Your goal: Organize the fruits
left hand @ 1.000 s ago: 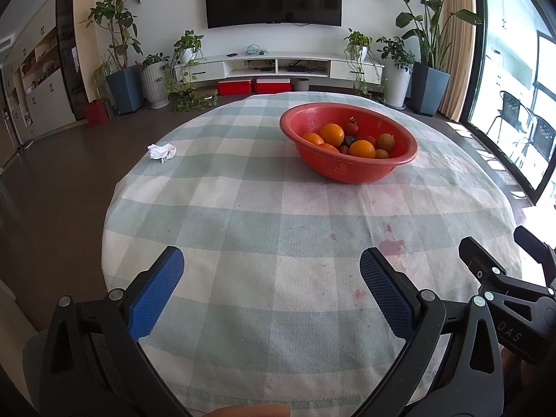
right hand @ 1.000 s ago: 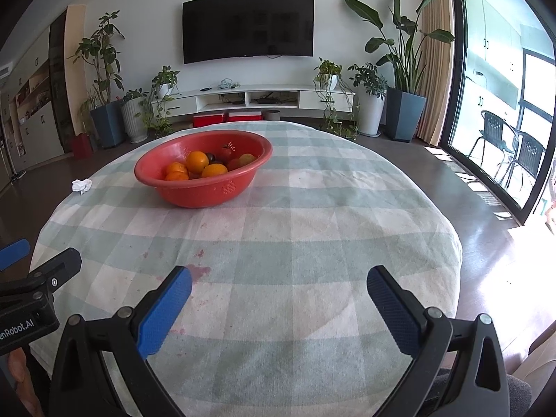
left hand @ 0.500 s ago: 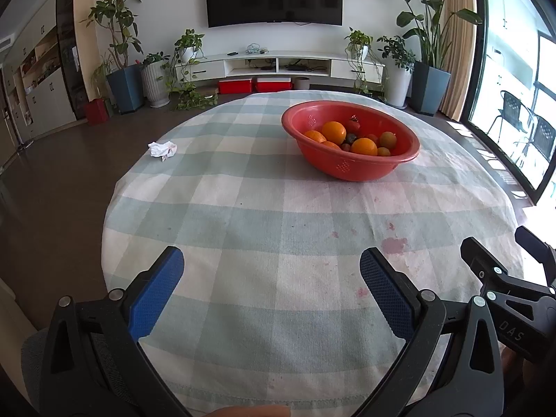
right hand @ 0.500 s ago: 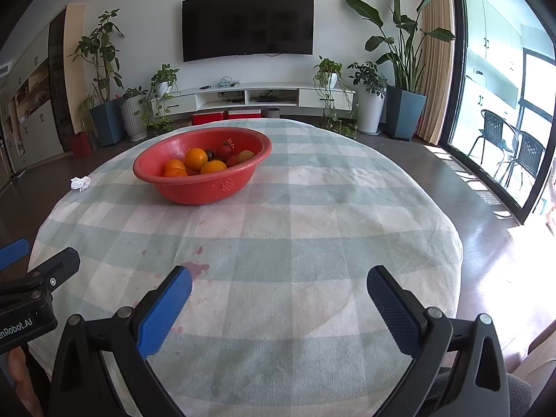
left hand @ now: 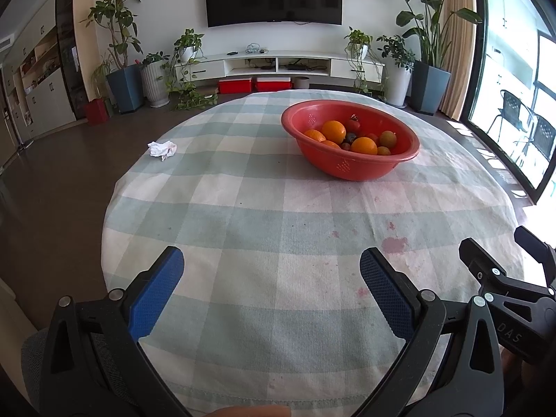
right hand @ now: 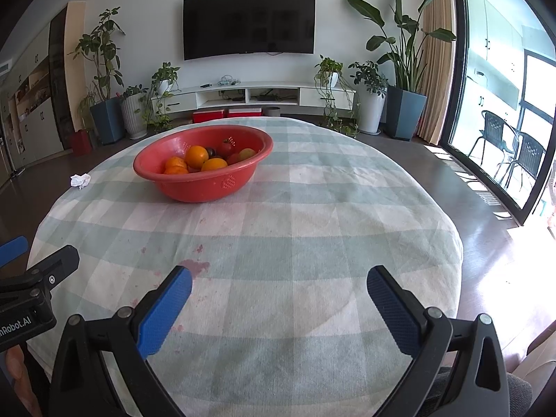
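Note:
A red bowl [left hand: 361, 170] stands on the far right part of the round checked table [left hand: 243, 229]; it also shows in the right wrist view [right hand: 208, 187]. It holds several oranges [left hand: 333, 131] [right hand: 196, 155], a red tomato [right hand: 225, 146] and smaller fruits. My left gripper [left hand: 271, 272] is open and empty, low over the near table edge, well short of the bowl. My right gripper [right hand: 279, 283] is open and empty too, beside it on the right. The right gripper's edge shows in the left wrist view [left hand: 500, 278].
A crumpled white tissue [left hand: 162, 148] lies near the table's left edge. Pink stains [left hand: 394, 244] mark the cloth near me. Beyond the table are a TV cabinet [left hand: 278, 66], potted plants [left hand: 123, 80] and a glass door [right hand: 504, 132] on the right.
Both grippers have eased forward a little toward the bowl, which looks slightly nearer. Both stay open and empty.

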{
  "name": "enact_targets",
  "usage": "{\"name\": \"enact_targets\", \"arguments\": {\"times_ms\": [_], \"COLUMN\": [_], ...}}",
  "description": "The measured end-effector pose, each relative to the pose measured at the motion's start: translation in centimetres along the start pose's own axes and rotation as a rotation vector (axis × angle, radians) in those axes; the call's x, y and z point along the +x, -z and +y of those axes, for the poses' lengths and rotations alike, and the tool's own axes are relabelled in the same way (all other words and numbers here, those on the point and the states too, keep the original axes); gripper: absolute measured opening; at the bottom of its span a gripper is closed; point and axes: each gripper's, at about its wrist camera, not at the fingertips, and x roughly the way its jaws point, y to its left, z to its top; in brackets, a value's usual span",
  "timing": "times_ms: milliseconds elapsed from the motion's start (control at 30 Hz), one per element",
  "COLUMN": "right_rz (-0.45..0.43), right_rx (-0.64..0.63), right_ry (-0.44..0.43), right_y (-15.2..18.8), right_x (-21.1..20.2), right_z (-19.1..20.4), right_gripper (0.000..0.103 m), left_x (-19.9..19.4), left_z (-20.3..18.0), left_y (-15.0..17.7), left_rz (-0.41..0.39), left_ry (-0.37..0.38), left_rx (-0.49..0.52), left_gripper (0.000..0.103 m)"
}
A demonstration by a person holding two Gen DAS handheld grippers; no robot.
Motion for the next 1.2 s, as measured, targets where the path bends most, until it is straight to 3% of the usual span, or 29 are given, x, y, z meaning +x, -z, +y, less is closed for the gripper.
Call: {"name": "enact_targets", "arguments": {"times_ms": [1200], "right_rz": [0.002], "right_rx": [-0.001], "right_ry": [0.000], "right_y": [0.09], "right_x": [0.00], "right_z": [0.02], "right_gripper": [0.103], "left_x": [0.11], "left_z": [0.07], "left_y": [0.15], "left_rz": [-0.007], "left_ry": [-0.007], "left_rx": [0.000], "left_gripper": [0.103]}}
